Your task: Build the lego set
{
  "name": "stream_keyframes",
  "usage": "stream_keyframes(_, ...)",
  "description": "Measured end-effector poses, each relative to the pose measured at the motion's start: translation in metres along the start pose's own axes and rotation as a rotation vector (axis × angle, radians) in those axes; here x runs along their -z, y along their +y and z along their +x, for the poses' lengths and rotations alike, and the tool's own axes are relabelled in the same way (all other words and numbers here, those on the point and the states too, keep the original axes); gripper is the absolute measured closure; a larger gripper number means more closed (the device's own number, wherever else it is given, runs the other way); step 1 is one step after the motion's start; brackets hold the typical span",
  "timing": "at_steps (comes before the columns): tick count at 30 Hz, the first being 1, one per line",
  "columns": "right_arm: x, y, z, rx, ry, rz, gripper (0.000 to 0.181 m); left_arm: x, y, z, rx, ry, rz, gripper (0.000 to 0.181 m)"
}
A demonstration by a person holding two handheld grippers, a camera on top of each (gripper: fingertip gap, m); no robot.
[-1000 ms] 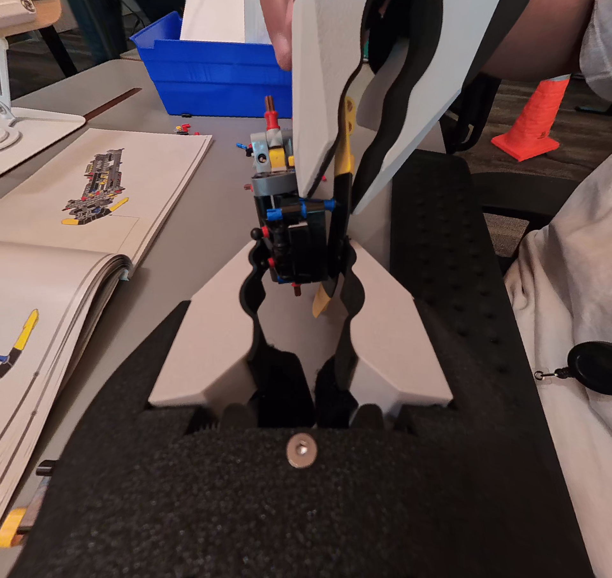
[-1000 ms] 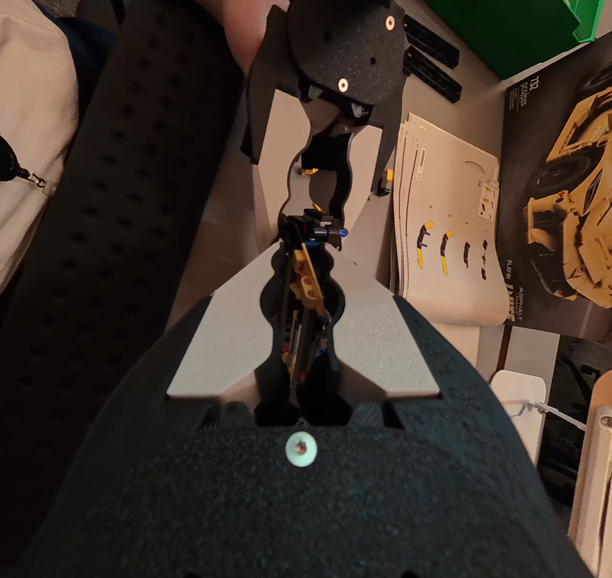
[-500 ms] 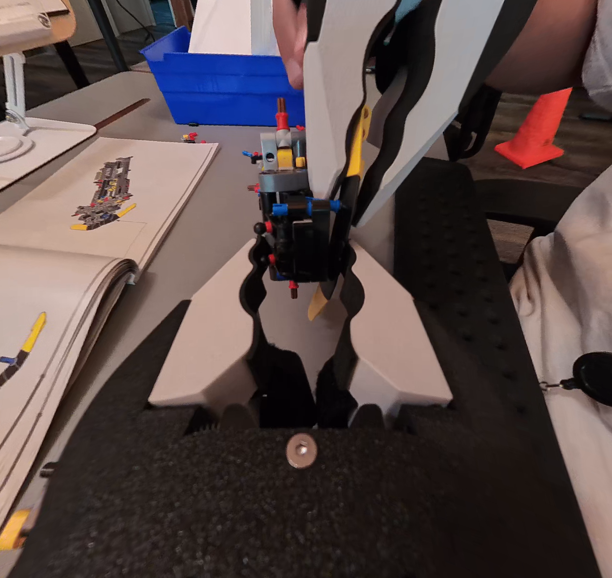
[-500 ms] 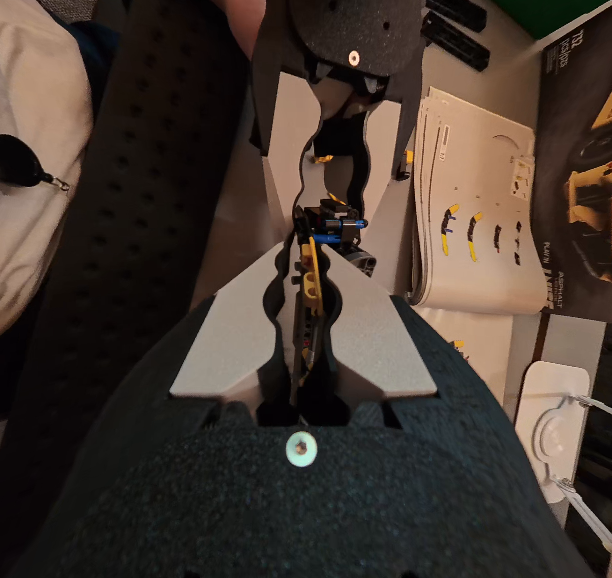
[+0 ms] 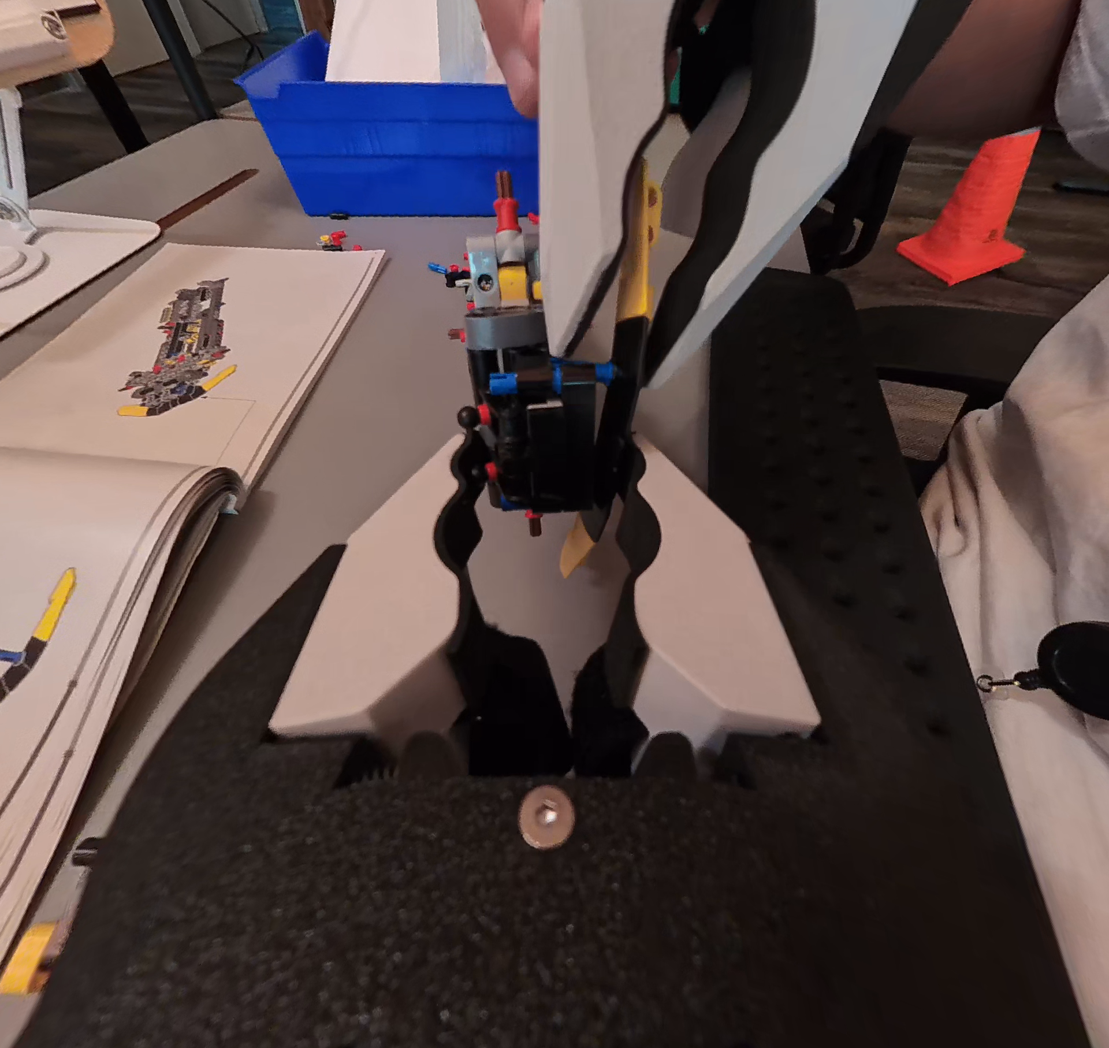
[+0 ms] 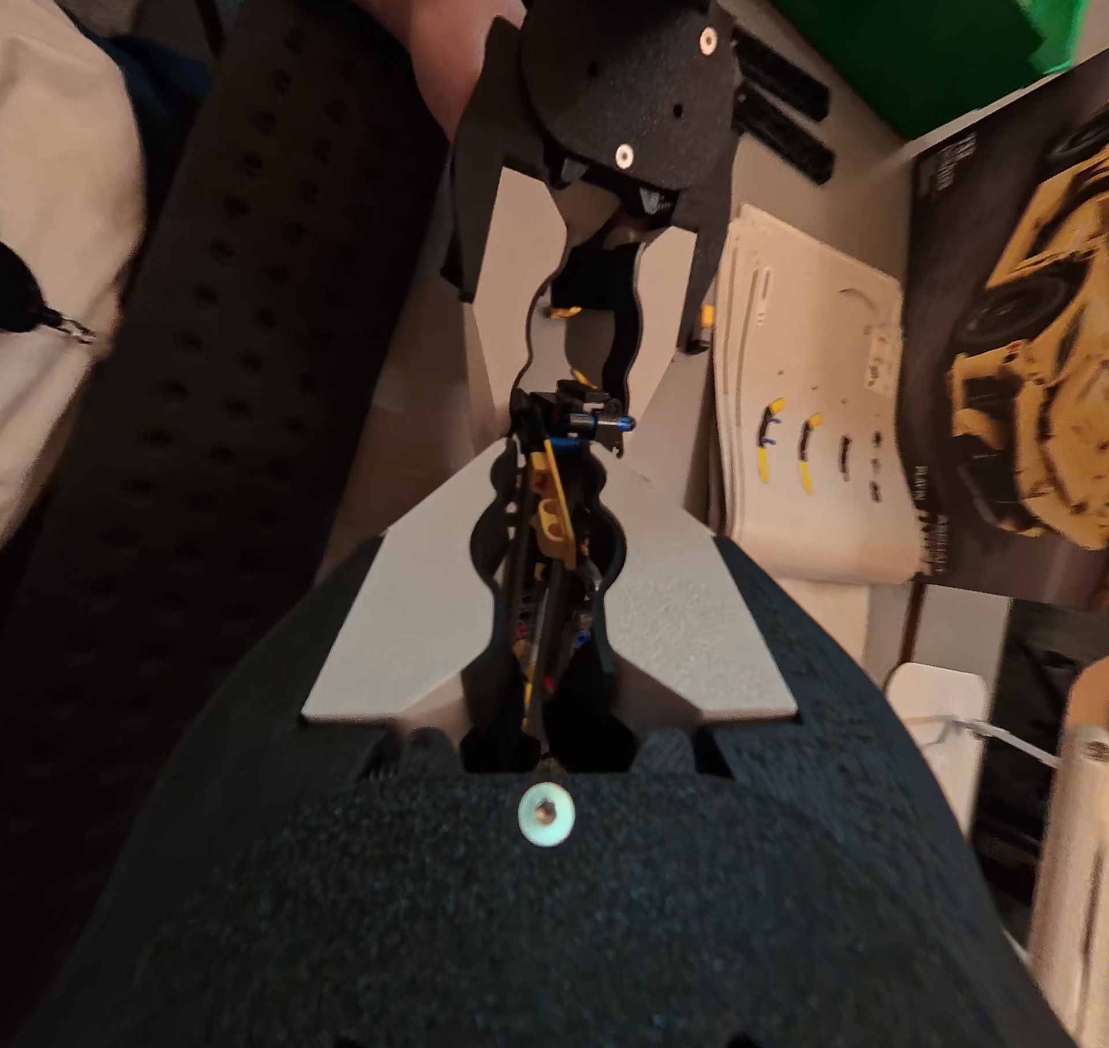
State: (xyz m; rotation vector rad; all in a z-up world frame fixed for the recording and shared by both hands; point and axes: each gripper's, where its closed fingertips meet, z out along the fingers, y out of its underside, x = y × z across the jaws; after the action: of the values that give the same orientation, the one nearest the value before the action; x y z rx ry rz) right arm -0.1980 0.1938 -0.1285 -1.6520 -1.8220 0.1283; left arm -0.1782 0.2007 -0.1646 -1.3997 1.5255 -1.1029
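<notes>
A partly built lego assembly (image 5: pixel 540 437) of black beams with blue and red pins, a grey block on top and a long yellow-and-black beam hangs between both grippers above the grey table (image 5: pixel 372 371). My left gripper (image 5: pixel 549 455) is closed on its black lower end at the fingertips. My right gripper (image 5: pixel 606 359) comes down from above and is shut on the yellow-and-black beam. In the right wrist view the assembly (image 6: pixel 552 515) runs deep between the right gripper's (image 6: pixel 555 467) fingers, and the left gripper (image 6: pixel 570 413) meets its far end.
An open instruction booklet (image 5: pixel 180 359) lies left, a blue bin (image 5: pixel 390 131) behind, loose small pieces (image 5: pixel 333 239) near it. An orange cone (image 5: pixel 972 215) stands on the floor. A lego box (image 6: pixel 1020 389), green bin (image 6: pixel 930 29) and black beams (image 6: pixel 780 119) lie right. Tip to tip, the grippers are about 4 centimeters apart.
Both grippers keep hold of the assembly. The right gripper has shifted and tilted a little, so the background in its view has moved; the assembly sits slightly differently between its fingers.
</notes>
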Motion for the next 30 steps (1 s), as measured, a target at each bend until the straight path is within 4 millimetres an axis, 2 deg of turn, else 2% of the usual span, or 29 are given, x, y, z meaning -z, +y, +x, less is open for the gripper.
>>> stream_keyframes(8, -0.003, -0.001, 0.000, 0.026, 0.039, 0.004, 0.163, -0.001, 0.003, 0.001, 0.012, 0.001, -0.025, 0.139)
stream_keyframes(17, -0.004, 0.000, -0.002, -0.078, -0.032, 0.039, 0.164, -0.002, 0.005, -0.001, -0.035, -0.040, -0.053, 0.139)
stream_keyframes(24, 0.000, 0.000, -0.005, -0.096, -0.050, 0.028, 0.167, -0.003, 0.003, 0.000, -0.062, -0.039, -0.027, 0.139)
stream_keyframes(27, 0.007, -0.002, -0.007, -0.165, -0.137, 0.020, 0.152, -0.004, 0.004, 0.001, -0.067, -0.042, -0.034, 0.139)
stream_keyframes(30, 0.005, 0.003, -0.002, -0.151, -0.145, -0.019, 0.142, -0.004, 0.002, 0.002, -0.082, -0.045, -0.028, 0.139)
